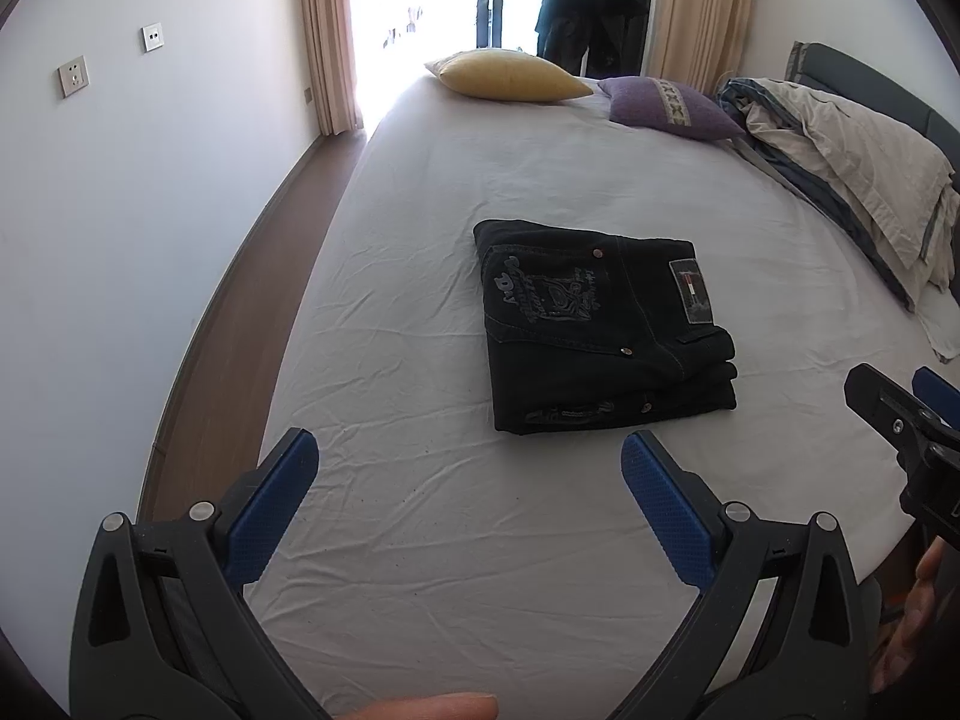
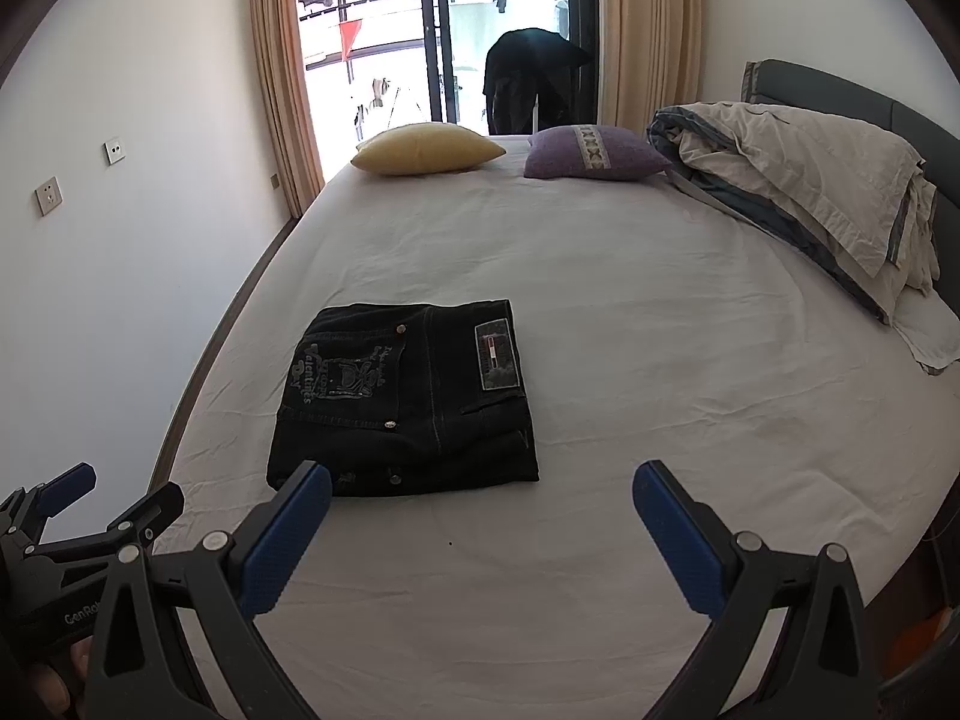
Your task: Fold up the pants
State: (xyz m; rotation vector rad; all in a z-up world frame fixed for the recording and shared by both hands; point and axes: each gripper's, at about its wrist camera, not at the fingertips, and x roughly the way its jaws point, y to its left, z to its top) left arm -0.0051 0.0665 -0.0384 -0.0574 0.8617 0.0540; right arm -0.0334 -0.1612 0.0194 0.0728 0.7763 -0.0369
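Black jeans (image 1: 600,324) (image 2: 408,402) lie folded into a compact rectangle on the white bed sheet (image 1: 480,540), back pocket embroidery and a waistband patch facing up. My left gripper (image 1: 471,468) hovers open a short way in front of the jeans, its blue pads spread wide and holding nothing. My right gripper (image 2: 483,498) is open too, just short of the jeans' near right corner, empty. Each gripper shows at the edge of the other's view: the right gripper (image 1: 900,420) and the left gripper (image 2: 90,504).
A yellow pillow (image 2: 429,147) and a purple pillow (image 2: 594,153) lie at the bed's far end. A crumpled quilt (image 2: 798,186) is piled along the right side by the headboard. A wall and a strip of floor (image 1: 228,348) run along the left; a balcony door is beyond.
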